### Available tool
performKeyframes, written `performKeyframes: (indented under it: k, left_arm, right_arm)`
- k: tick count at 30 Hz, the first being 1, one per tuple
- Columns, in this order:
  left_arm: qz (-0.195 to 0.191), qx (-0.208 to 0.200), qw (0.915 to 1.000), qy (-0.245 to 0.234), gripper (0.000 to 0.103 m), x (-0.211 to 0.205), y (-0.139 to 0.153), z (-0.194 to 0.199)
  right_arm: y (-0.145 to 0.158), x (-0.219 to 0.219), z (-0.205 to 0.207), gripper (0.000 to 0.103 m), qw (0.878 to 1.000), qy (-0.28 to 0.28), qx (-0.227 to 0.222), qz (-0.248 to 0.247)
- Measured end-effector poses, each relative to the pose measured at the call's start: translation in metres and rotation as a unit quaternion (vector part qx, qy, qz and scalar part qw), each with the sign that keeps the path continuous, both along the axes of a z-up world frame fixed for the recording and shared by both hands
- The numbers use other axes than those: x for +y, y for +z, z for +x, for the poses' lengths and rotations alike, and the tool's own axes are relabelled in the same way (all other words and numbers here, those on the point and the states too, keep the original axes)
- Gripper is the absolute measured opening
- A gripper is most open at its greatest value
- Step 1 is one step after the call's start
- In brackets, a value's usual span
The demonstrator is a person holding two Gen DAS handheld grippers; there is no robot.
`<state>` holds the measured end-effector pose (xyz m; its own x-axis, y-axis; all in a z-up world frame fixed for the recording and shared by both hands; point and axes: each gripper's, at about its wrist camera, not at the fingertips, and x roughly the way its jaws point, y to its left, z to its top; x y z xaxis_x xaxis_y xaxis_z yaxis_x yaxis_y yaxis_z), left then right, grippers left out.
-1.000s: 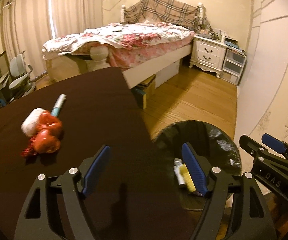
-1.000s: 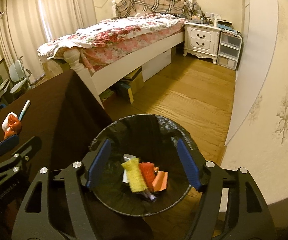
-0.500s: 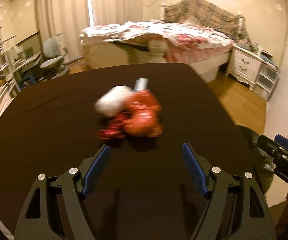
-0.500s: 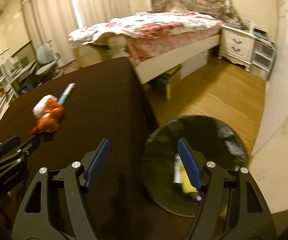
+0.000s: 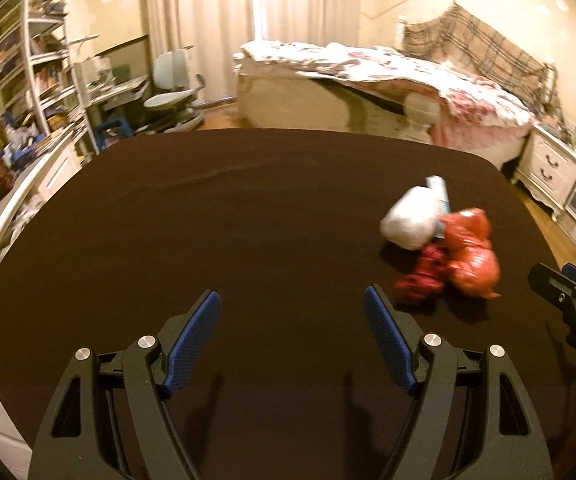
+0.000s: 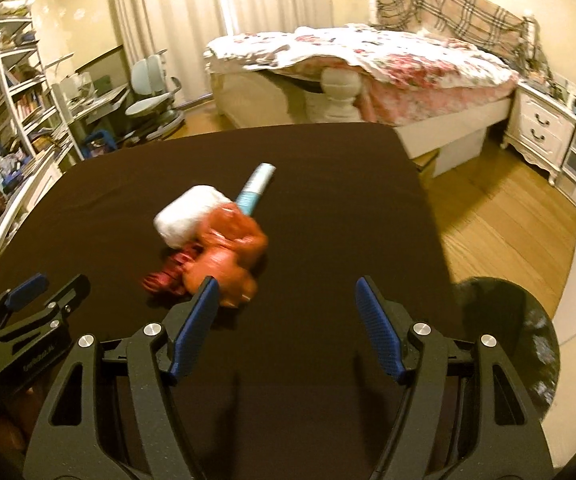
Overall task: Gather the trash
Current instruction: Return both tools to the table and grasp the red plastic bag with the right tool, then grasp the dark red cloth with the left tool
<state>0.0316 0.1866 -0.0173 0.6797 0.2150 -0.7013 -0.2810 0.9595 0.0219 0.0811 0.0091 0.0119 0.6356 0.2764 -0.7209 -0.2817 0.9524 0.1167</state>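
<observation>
A small heap of trash lies on the dark brown table: a crumpled red wrapper, a white wad and a light blue tube. In the right wrist view the red wrapper, white wad and tube lie just ahead of my left fingertip. My left gripper is open and empty, with the heap ahead to its right. My right gripper is open and empty. The black-lined bin stands on the floor off the table's right edge.
A bed with a floral cover stands beyond the table. A white nightstand and drawers are at the right. Shelves, a desk and a chair fill the left side. Wooden floor lies right of the table.
Both grippers have swung left, away from the bin and toward the table. The trash heap now lies close ahead of the right gripper. Both stay open and empty.
</observation>
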Motion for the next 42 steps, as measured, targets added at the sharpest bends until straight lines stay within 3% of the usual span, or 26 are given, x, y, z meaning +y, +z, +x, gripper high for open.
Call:
performKeyframes:
  k: [8, 11, 13, 16, 33, 42]
  left_arm:
    - [-0.014, 0.004, 0.9996, 0.022, 0.074, 0.028, -0.006, 0.004]
    - [-0.02, 0.004, 0.9995, 0.023, 0.074, 0.033, -0.007, 0.005]
    - [-0.023, 0.005, 0.9995, 0.021, 0.074, 0.033, -0.009, 0.006]
    - [-0.03, 0.008, 0.9994, 0.016, 0.074, 0.032, -0.012, 0.008]
    - [-0.031, 0.02, 0.9969, -0.069, 0.074, -0.033, -0.018, 0.036]
    - [-0.041, 0.04, 0.9943, -0.09, 0.074, -0.046, -0.022, 0.06]
  right_arm:
    - [-0.011, 0.044, 0.023, 0.067, 1.0, 0.017, 0.017, -0.011]
    - [-0.018, 0.051, 0.026, 0.055, 0.999, 0.023, 0.031, -0.014]
    - [-0.023, 0.052, 0.029, 0.039, 0.999, 0.027, 0.047, -0.009]
    - [-0.025, 0.05, 0.028, 0.032, 0.999, 0.026, 0.047, -0.009]
    - [-0.024, -0.016, 0.025, 0.032, 0.999, -0.015, 0.043, -0.022]
    - [-0.027, -0.028, 0.028, 0.033, 0.999, -0.013, 0.047, -0.009]
